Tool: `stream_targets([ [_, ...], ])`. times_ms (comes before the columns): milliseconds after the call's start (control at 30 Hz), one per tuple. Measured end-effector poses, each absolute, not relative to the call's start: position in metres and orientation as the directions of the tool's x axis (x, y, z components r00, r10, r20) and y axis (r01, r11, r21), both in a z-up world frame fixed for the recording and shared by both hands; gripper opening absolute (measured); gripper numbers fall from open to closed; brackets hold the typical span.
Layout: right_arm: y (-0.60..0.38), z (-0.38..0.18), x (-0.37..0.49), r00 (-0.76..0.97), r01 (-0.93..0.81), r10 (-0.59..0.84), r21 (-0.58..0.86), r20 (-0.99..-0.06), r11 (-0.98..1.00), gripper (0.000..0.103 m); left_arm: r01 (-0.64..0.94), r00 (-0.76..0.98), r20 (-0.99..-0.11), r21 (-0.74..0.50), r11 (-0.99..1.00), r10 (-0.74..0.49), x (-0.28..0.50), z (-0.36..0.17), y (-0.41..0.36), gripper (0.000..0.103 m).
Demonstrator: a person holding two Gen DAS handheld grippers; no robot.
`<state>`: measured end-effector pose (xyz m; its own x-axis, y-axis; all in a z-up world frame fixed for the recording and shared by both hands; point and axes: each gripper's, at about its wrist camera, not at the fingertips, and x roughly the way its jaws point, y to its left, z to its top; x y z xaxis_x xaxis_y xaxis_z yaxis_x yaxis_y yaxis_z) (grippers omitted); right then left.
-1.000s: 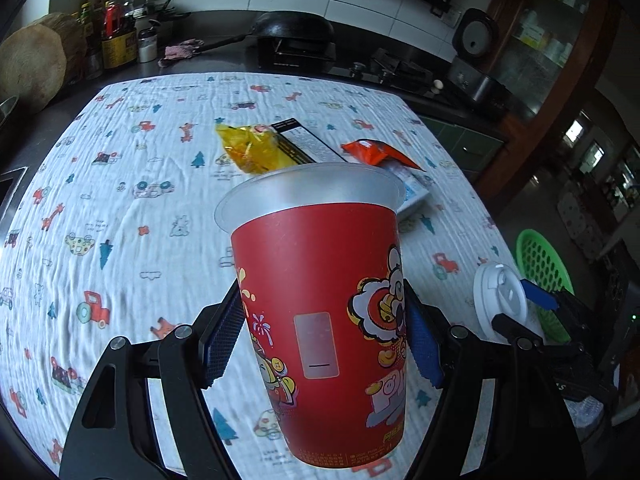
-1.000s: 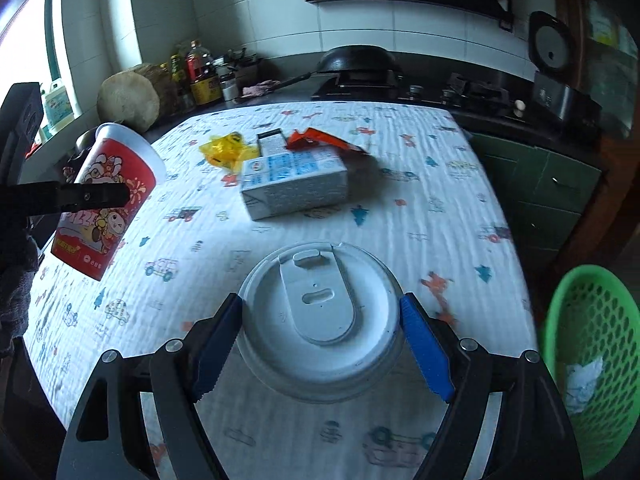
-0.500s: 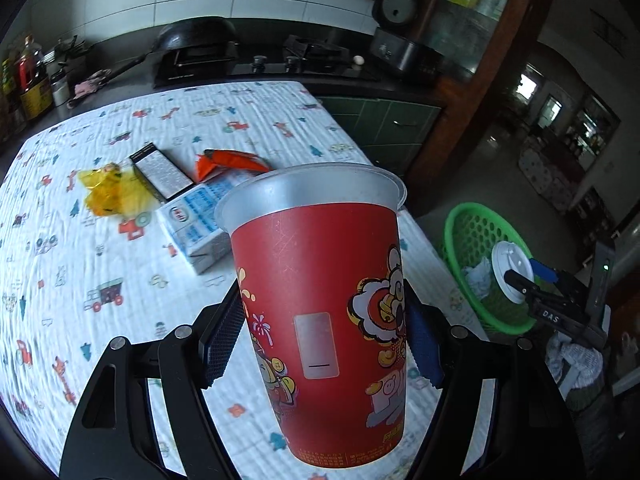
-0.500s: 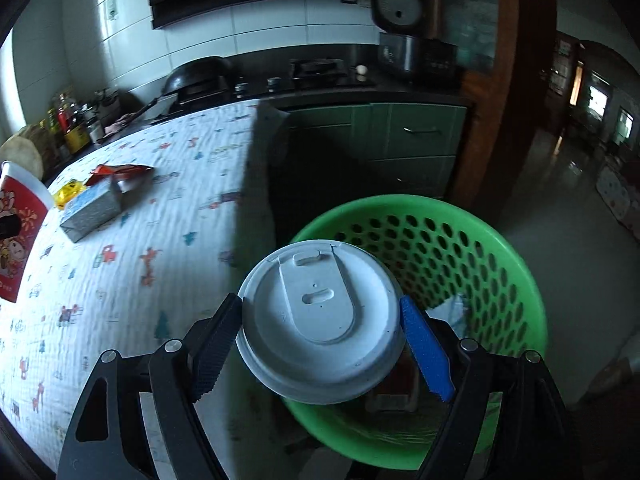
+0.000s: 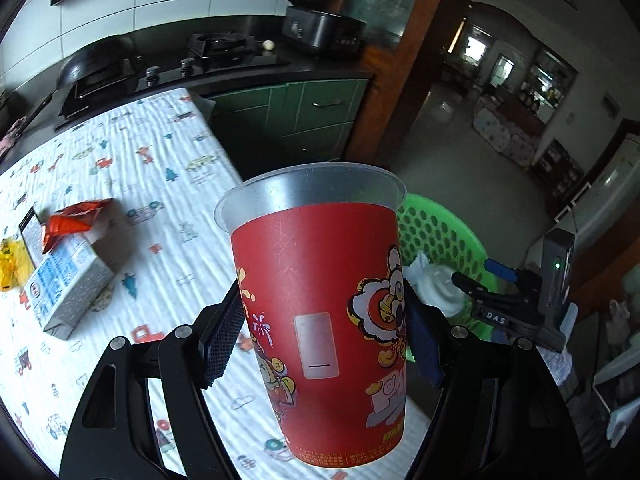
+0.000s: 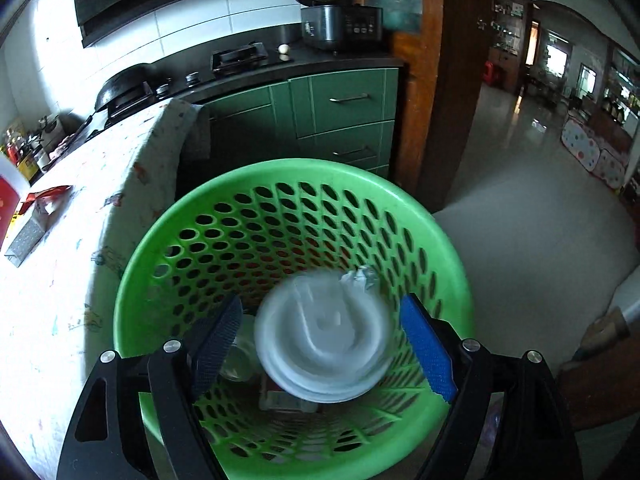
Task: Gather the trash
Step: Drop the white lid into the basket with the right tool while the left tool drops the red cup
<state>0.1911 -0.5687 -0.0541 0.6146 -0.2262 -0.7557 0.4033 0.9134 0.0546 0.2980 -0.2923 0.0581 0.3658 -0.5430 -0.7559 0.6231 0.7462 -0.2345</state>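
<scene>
My left gripper (image 5: pixel 324 332) is shut on a red paper cup (image 5: pixel 320 304) with cartoon print, held upright over the table's right edge. My right gripper (image 6: pixel 324 344) is open above the green basket (image 6: pixel 160 236). A white lid (image 6: pixel 324 348) is blurred between the open jaws, touching neither, falling into the basket. In the left wrist view the basket (image 5: pixel 440 232) shows behind the cup, with the lid (image 5: pixel 438 284) and the right gripper (image 5: pixel 486 280) over it. Crumpled white paper (image 6: pixel 360 276) lies in the basket.
On the printed tablecloth (image 5: pixel 168 208) lie a milk carton (image 5: pixel 68 284), an orange wrapper (image 5: pixel 72 224), a yellow wrapper (image 5: pixel 12 264) and a dark packet (image 5: pixel 30 228). Green cabinets (image 6: pixel 340 116) and a wooden post (image 6: pixel 452 72) stand behind the basket.
Both grippers swung right from the table toward the basket. My right gripper opened and let go of the white lid, which is dropping into the basket. The left still holds the cup.
</scene>
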Motion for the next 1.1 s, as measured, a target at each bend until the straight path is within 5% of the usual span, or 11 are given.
stream_targets([
  [633,-0.573,-0.033,0.129,0.707,0.392,-0.202,0.138,-0.677,0.909,0.089,0.71,0.258,-0.798,-0.225,0.667,-0.544,0.304,0.018,-0.435,0.073],
  [1100,-0.568,-0.027,0.119,0.72,0.4,-0.188,0.178,-0.668,0.899,0.089,0.72,0.22,-0.794,-0.26,0.644,-0.566,0.292,0.007,-0.439,0.076],
])
